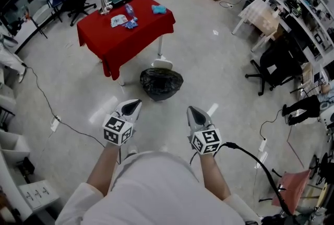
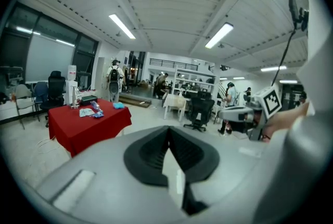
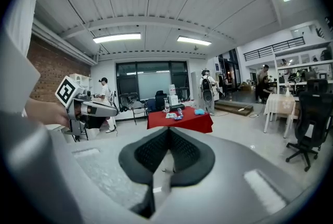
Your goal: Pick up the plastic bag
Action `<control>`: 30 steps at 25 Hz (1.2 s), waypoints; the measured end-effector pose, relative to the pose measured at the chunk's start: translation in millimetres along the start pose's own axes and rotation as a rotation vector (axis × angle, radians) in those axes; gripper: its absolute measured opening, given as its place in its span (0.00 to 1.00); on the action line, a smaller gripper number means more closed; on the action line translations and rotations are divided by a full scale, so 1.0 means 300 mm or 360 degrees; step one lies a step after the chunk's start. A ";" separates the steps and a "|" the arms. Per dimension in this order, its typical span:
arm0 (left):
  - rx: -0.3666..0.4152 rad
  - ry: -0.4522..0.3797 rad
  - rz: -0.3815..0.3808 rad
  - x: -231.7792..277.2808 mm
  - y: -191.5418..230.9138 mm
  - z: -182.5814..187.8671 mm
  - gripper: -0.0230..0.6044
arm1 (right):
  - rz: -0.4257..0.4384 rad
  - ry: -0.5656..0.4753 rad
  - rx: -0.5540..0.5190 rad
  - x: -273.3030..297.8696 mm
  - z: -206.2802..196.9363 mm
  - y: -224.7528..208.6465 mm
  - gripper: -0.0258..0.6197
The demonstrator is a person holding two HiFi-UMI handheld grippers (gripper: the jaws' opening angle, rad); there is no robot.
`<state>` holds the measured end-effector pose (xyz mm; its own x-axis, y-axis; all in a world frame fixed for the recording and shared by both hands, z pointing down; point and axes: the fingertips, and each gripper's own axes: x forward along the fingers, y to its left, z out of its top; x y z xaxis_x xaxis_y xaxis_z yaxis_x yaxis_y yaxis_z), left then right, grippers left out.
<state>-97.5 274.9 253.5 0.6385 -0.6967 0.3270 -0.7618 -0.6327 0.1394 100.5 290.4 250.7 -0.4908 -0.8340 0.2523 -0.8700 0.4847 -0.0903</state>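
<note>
Ahead of me, on the pale floor [image 1: 209, 70] of an open workroom, stands a table [image 1: 120, 44] draped in red. The black plastic bag [image 1: 161, 84] sits on the floor just off the table's near corner, close to its leg. The bag is a rounded, crumpled heap, a little broader from side to side than from front to back, so I judge it has no strong long axis to line up with.

I hold both tongs low and level in front of my body. The left gripper [image 1: 133, 108] and the right gripper [image 1: 195, 114] both point forward, and the bag lies beyond them and between their two lines. It looks a shade nearer the left one, though the difference is slight. Neither gripper touches the bag. Neither gripper view shows it either; they look level across the room at the table.

Both pairs of jaws are pressed together with nothing between them. In my judgement, whichever pair goes for the bag must spread before it reaches forward and down.
</note>
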 end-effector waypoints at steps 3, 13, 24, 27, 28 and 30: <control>-0.0013 -0.0001 0.0020 0.016 -0.021 -0.013 0.04 | 0.0012 -0.0011 -0.0002 -0.015 -0.003 -0.033 0.04; -0.0066 -0.0035 0.0111 0.043 -0.083 -0.052 0.04 | 0.0083 -0.0013 -0.0055 -0.076 -0.055 -0.143 0.04; -0.0089 0.0014 0.0133 0.118 -0.084 -0.080 0.04 | 0.0090 0.0029 -0.0019 -0.047 -0.097 -0.217 0.04; -0.0073 0.0023 0.0127 0.155 -0.049 -0.072 0.04 | 0.0076 0.0033 -0.0015 -0.011 -0.094 -0.237 0.04; -0.0070 0.0024 0.0125 0.170 -0.034 -0.068 0.04 | 0.0069 0.0035 -0.0018 0.004 -0.093 -0.246 0.04; -0.0063 0.0021 0.0118 0.202 0.002 -0.057 0.04 | 0.0055 0.0036 -0.0027 0.039 -0.087 -0.263 0.04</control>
<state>-61.2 238.2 289.4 0.5787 -0.7366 0.3499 -0.8109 -0.5654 0.1509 164.6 249.2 286.0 -0.5191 -0.8106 0.2712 -0.8516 0.5177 -0.0827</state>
